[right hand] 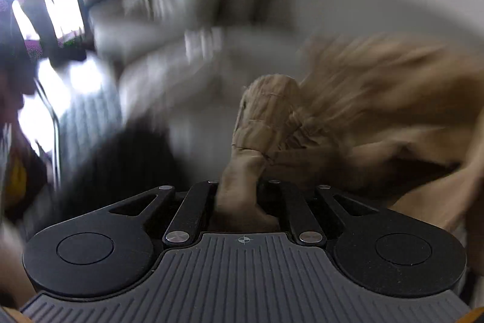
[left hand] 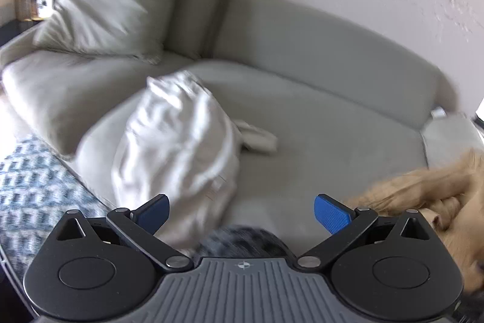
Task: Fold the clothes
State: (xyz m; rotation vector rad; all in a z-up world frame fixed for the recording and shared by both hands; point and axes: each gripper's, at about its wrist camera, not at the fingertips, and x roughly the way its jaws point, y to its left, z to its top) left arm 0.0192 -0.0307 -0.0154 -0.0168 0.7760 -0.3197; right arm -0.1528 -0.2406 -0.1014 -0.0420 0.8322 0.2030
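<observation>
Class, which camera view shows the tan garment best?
The right wrist view: the tan garment fills its right half, bunched between the shut right tongs, though blurred. The left wrist view catches only its edge.

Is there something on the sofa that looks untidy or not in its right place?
Yes. A white garment lies crumpled in a heap on the sofa seat, unfolded. The tan garment is bunched in the shut right gripper. The left gripper is open and empty.

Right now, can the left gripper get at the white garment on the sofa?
Probably yes. The left gripper is open and holds nothing, and the white garment lies just ahead of its left finger on the sofa, nothing between.
</observation>
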